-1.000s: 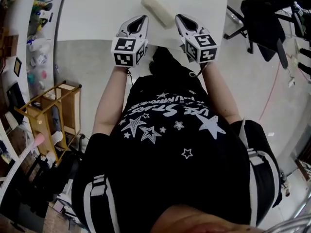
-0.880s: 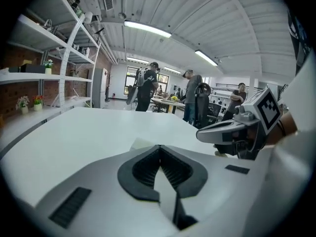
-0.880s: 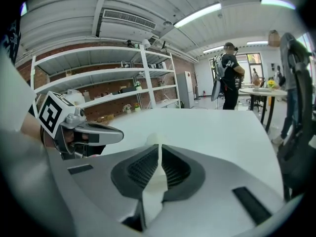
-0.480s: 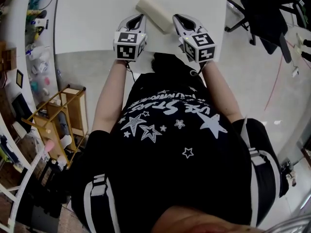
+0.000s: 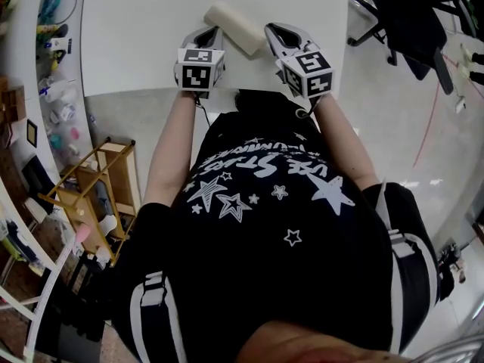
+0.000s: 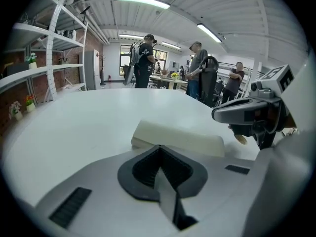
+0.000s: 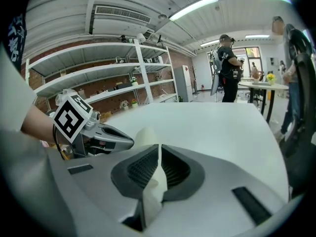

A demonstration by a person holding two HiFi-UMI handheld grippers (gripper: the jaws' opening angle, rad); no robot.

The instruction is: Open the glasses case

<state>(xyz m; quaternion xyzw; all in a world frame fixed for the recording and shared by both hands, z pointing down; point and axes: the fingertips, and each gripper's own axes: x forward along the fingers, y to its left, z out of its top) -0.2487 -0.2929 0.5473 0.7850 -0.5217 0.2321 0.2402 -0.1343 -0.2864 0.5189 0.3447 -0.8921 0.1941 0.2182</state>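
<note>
A cream, closed glasses case lies slantwise on the white table, close to its near edge. My left gripper sits just at the case's left side, jaws shut and empty. In the left gripper view the case lies right beyond the closed tips of the left gripper. My right gripper is at the case's right end, also shut with nothing held. In the right gripper view the case shows just past the tips of the right gripper. Whether either gripper touches the case I cannot tell.
The table's near edge runs just under both grippers, against the person's body. A wooden trolley stands on the floor at left, a dark chair at upper right. Wall shelves and several standing people are far behind the table.
Both grippers have come closer to the case, the left one more, sinking toward the table. The case has not moved.
</note>
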